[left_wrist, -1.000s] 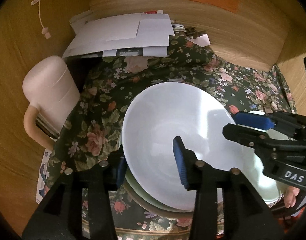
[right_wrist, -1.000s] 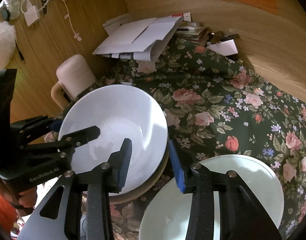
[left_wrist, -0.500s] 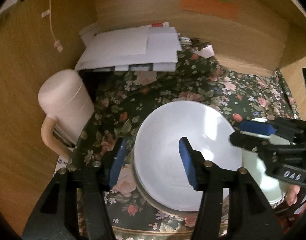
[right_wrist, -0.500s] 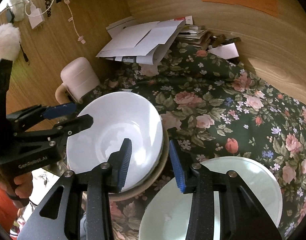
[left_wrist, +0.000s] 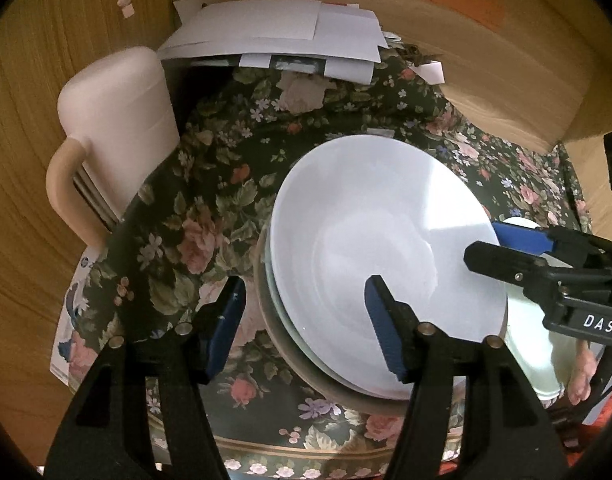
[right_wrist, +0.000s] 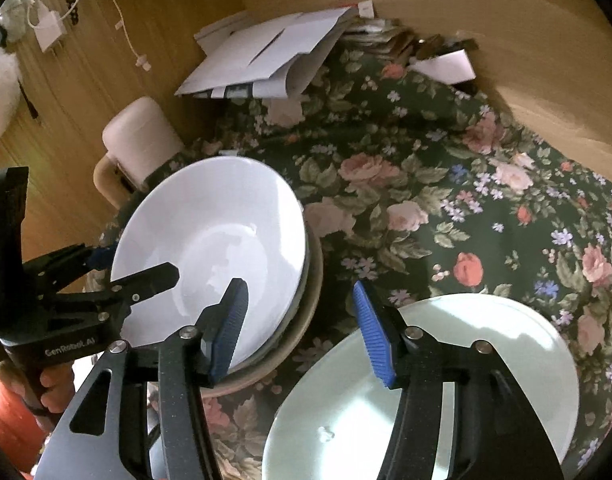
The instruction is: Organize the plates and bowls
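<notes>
A white bowl (left_wrist: 386, 248) sits nested on top of a stack, with a pale green rim and a tan bowl (left_wrist: 273, 336) under it, on the floral cloth. My left gripper (left_wrist: 306, 332) straddles the stack's near-left rim. Its jaws are opening and neither pad presses on the rim. From the other side, my right gripper (right_wrist: 301, 332) straddles the stack's right rim above the tan bowl (right_wrist: 306, 320), also opening, with its pads clear of the white bowl (right_wrist: 213, 248). A pale green plate (right_wrist: 426, 380) lies below the right gripper. Each gripper shows in the other's view: right gripper (left_wrist: 502, 248), left gripper (right_wrist: 133, 266).
A pale pink jug (left_wrist: 117, 128) with a handle stands at the left by the wooden wall. A pile of white papers (left_wrist: 281, 36) lies at the back. The floral cloth (left_wrist: 185, 220) covers the table. A hand (right_wrist: 53, 384) holds the left gripper.
The white bowl has come down from a tilt into the stack. The left jaws have spread and let go of its rim. The right jaws widened in the last half second.
</notes>
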